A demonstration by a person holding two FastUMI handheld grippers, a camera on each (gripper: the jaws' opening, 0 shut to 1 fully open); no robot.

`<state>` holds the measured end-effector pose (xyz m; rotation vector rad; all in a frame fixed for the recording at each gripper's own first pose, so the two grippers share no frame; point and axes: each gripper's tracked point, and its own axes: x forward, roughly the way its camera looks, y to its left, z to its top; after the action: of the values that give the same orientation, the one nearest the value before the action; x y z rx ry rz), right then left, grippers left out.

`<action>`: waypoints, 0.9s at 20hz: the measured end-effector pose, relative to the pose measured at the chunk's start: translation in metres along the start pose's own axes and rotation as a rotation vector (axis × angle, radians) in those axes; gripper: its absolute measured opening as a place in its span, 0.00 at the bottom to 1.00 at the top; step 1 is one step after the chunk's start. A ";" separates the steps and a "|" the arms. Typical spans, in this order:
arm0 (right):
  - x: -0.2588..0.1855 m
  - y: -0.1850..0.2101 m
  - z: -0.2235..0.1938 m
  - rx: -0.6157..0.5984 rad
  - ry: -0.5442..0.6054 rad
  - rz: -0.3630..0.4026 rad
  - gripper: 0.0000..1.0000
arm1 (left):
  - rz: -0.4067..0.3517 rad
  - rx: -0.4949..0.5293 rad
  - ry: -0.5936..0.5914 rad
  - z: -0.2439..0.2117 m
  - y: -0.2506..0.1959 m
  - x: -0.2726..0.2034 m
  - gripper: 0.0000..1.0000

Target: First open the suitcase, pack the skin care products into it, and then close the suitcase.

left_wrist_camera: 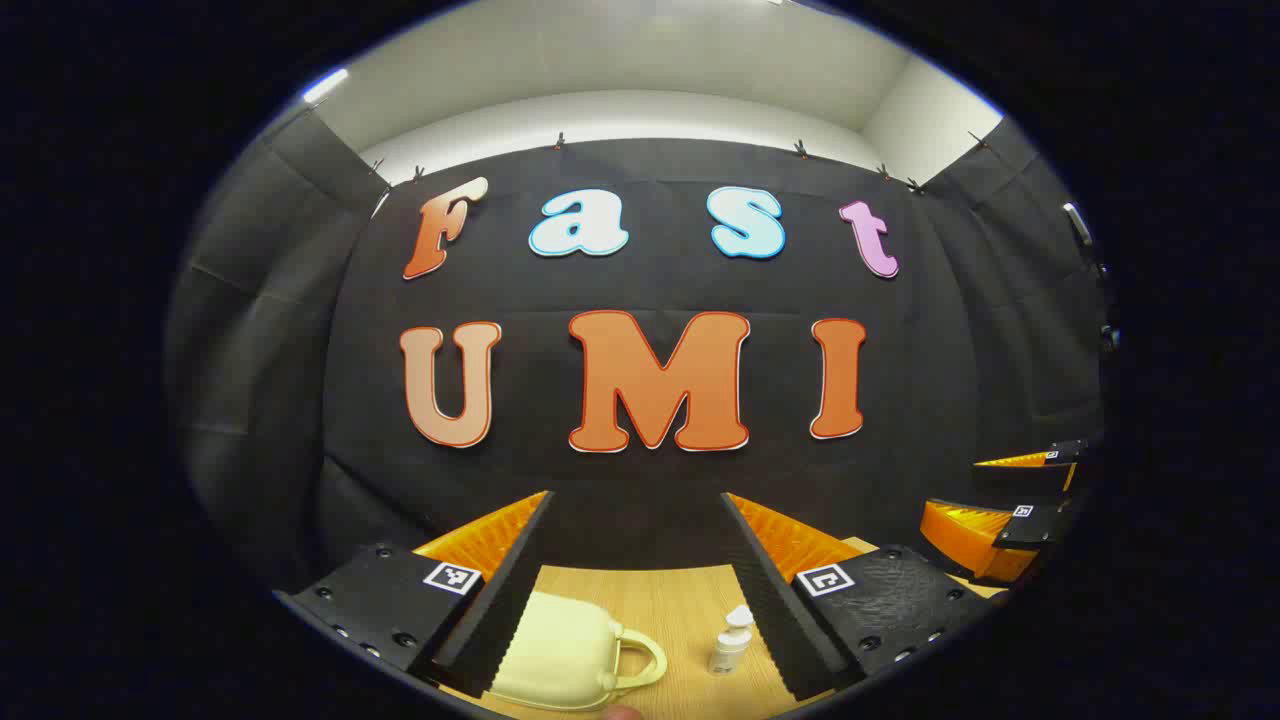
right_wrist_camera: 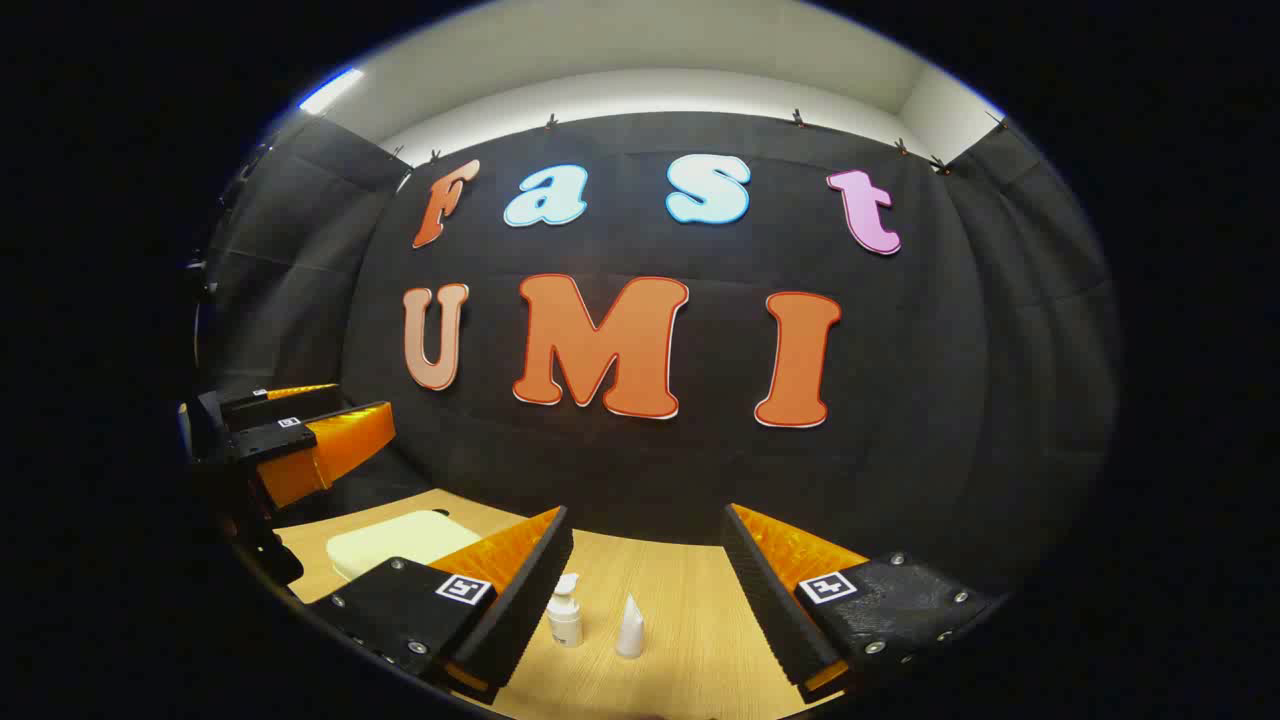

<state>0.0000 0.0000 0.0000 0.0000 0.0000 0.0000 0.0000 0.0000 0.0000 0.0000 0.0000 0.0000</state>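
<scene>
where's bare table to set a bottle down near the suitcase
Bare wood lies between the closed suitcase and the pump bottle. In the right gripper view, the table is free right of the small tube and behind both bottles up to the cloth wall. It is tightest between pump bottle and tube.

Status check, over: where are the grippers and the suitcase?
Left gripper open, right gripper open, both above the table. Suitcase shut, untouched. Pump bottle and tube standing beside it. Nothing in the way.

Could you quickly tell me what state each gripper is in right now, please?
Left gripper: open, holding nothing, above the pale yellow hard-shell suitcase.
Right gripper: open, holding nothing, above the wooden table.
</scene>
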 end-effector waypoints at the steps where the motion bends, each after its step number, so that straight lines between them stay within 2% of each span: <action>1: 0.001 0.005 -0.002 0.001 0.012 -0.004 0.96 | -0.016 0.004 0.003 -0.003 0.000 0.004 0.98; 5: 0.003 0.010 0.000 -0.032 0.017 -0.027 0.96 | -0.041 -0.004 0.018 -0.009 0.004 0.011 0.99; 14: -0.002 0.007 0.003 -0.021 0.015 -0.065 0.96 | -0.096 -0.009 0.030 -0.014 -0.011 0.018 0.97; 18: 0.001 0.008 0.004 -0.017 0.010 -0.065 0.96 | -0.095 0.003 0.025 -0.012 -0.009 0.020 0.98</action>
<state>0.0009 0.0078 0.0038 -0.0175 0.0098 -0.0649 0.0204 -0.0088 -0.0115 0.0033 0.0247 -0.0950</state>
